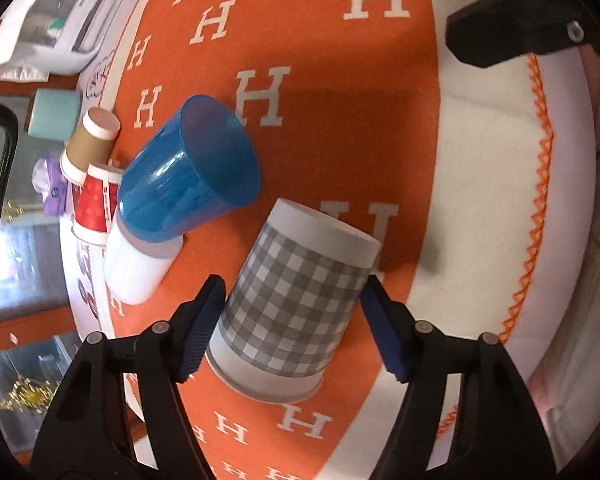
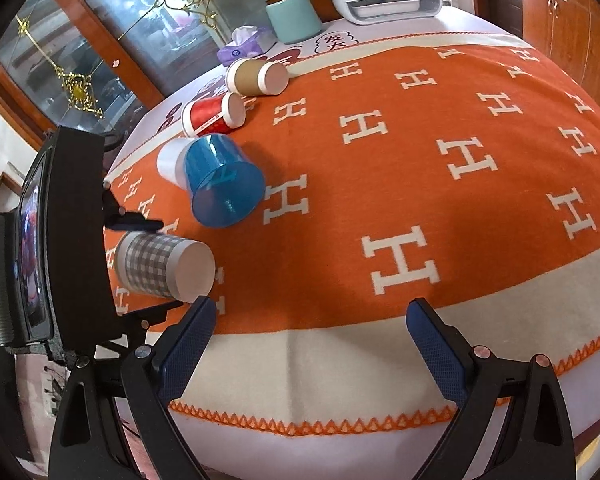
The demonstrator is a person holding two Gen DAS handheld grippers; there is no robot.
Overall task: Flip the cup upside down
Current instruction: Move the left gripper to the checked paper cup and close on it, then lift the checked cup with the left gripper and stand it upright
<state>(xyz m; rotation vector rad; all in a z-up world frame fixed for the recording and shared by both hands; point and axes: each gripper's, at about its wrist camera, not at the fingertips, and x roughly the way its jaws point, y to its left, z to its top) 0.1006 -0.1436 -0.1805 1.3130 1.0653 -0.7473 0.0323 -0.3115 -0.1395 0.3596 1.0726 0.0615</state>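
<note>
Your left gripper (image 1: 292, 330) straddles the checked cup (image 1: 296, 300), fingers spread either side of it; beyond the cup stands the blue cup (image 1: 192, 176) on the orange blanket (image 1: 340, 120)

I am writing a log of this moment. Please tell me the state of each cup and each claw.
Checked cup: upside down, between the open left claw's fingers.
Blue cup: upside down, on a white cup.
White cup: upside down, under the blue one.
Red cup: upside down.
Brown cup: upside down.
Left claw: open.
Right claw: open, holding nothing.
</note>
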